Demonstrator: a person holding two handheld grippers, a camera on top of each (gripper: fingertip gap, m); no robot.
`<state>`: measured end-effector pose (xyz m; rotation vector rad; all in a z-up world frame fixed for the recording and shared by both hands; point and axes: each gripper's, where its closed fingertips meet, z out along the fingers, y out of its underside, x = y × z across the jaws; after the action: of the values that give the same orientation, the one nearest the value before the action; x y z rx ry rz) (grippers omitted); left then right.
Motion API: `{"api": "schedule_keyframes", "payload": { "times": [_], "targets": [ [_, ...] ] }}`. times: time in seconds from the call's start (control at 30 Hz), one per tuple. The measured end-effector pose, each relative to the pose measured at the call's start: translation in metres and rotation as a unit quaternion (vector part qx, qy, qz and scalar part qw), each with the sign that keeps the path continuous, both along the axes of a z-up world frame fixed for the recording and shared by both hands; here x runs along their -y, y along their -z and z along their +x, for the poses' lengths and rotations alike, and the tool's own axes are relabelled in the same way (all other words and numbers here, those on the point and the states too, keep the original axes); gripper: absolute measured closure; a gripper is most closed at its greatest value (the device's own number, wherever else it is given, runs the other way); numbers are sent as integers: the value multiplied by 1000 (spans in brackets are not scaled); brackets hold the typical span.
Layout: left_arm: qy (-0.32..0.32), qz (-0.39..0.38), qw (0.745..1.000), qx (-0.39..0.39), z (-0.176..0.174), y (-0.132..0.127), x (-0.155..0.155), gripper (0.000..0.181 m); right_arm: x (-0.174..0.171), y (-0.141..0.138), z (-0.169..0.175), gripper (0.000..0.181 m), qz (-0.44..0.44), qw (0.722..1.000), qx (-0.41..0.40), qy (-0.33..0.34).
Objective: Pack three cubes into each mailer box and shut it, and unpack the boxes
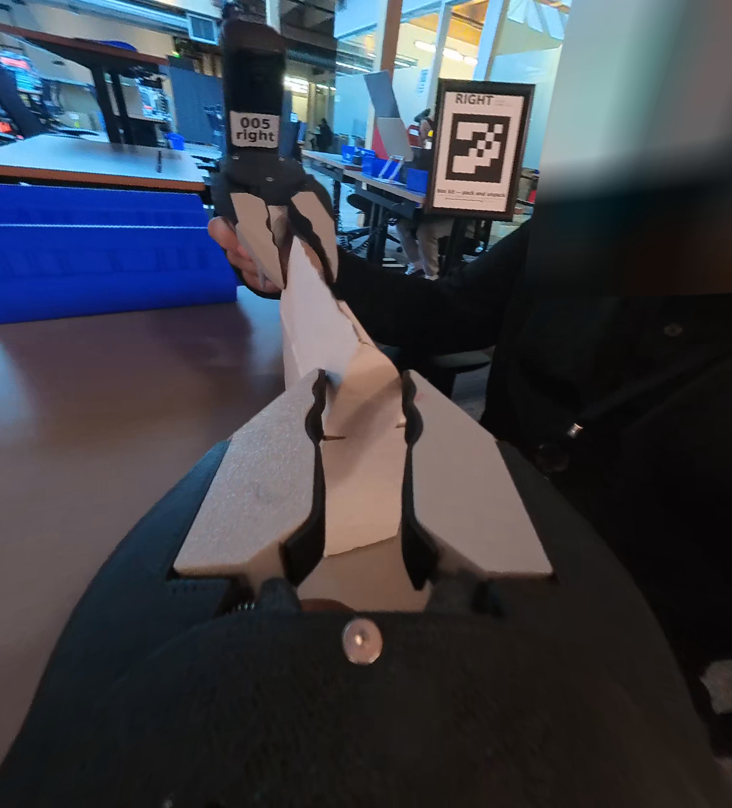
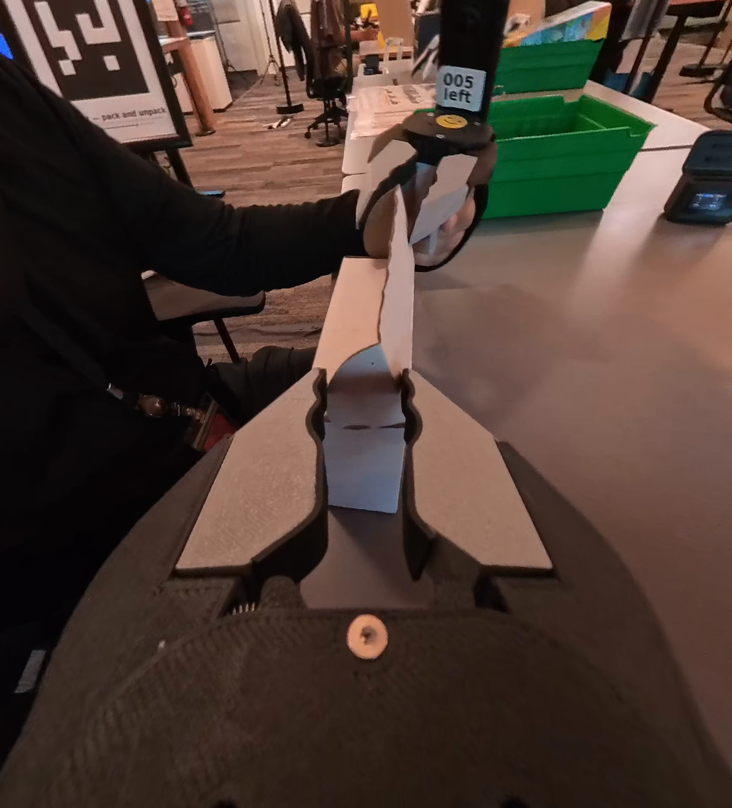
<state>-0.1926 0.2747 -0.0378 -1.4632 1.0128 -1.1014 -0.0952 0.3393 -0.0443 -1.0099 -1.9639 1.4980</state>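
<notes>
Held aloft over the brown table (image 1: 93, 415): white mailer box (image 2: 368, 306), seemingly half-folded, near the table's front edge. Gripped at opposite ends by left gripper (image 1: 362, 380) and right gripper (image 2: 362, 380), both clamped on cardboard. Behind: blue bin (image 1: 93, 249), green bin (image 2: 565, 144), framed marker sign (image 1: 480, 148), lettered.

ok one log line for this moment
left tongs: shut on box | right tongs: shut on box | box off table
</notes>
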Motion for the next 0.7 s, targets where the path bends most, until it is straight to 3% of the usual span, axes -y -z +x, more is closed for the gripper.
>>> {"api": "schedule_keyframes", "payload": {
  "times": [0.33,0.43,0.7],
  "targets": [
    [-64,-42,996,50,-2,-12,-16,150,-16,-1,-16,159,5,996,28,79],
    [-95,-60,993,38,-6,-2,-28,152,-14,-2,-17,158,10,996,31,80],
    [-55,-43,997,34,0,-2,-14,149,-19,-4,-15,161,-8,996,22,83]
  ]
}}
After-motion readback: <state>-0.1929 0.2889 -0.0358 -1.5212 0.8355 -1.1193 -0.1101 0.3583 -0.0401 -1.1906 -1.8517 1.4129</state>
